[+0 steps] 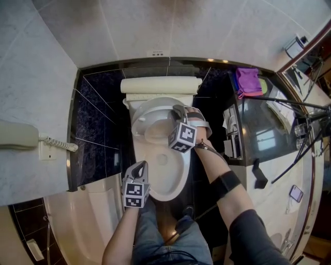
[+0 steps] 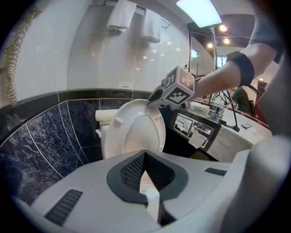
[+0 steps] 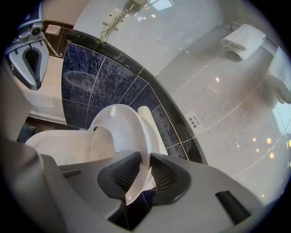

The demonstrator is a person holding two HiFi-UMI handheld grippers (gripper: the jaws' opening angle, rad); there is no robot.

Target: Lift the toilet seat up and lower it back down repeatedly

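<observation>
Bathroom, seen steeply from above.

- Walls: pale marble-look panels above, with a band of dark blue veined tiles [image 1: 95, 114] behind and to the left of the toilet. A small outlet plate [image 1: 157, 54] sits in the pale wall above the cistern [image 1: 160, 84].
- A corded wall phone [image 1: 18, 135] hangs at the left.
- Folded white towels [image 2: 120, 16] sit high on the wall, with a bright ceiling light [image 2: 198, 11] near them.
- To the right is a glossy vanity counter [image 1: 279, 171], with a purple cloth [image 1: 247, 81] at its far end.
- Lower left is a cream bathtub rim [image 1: 88, 217].
- The person stands at the front of the bowl, jeans [image 1: 155, 238] at the bottom of the head view.

Task item:
- The toilet seat [image 3: 122, 132] is raised off the white bowl [image 1: 173, 181]. It stands tilted near upright in front of the cistern, its underside and a bumper facing forward.

Grippers:
- The right gripper [image 3: 142, 175] is clamped on the seat's right edge. The rim runs between its two black pads, one pad on each face.
- The left gripper [image 2: 144, 175] is down by the front left of the bowl, well apart from the seat. Its jaws are closed together and it grasps nothing.
</observation>
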